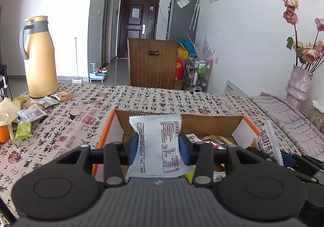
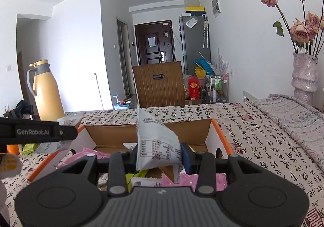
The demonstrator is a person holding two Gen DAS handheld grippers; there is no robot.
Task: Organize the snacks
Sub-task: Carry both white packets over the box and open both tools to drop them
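Note:
My left gripper point(image 1: 158, 146) is shut on a white snack packet point(image 1: 156, 125) and holds it over the open orange-edged cardboard box point(image 1: 105, 132). My right gripper point(image 2: 158, 158) is shut on another white snack packet point(image 2: 156, 136) over the same box point(image 2: 219, 136). The box holds pink, white and yellow-green packets point(image 2: 219, 180). In the left wrist view the right gripper's packet point(image 1: 267, 142) shows at the right of the box. In the right wrist view the left gripper's arm point(image 2: 36, 132) crosses at the left. Loose packets point(image 1: 32, 113) lie on the table at the far left.
A yellow thermos jug point(image 1: 39, 59) stands at the table's far left, beside an orange point(image 1: 4, 134). A vase of dried roses point(image 2: 303, 77) stands at the right on a folded cloth. A wooden chair back point(image 1: 151, 63) stands beyond the table's far edge.

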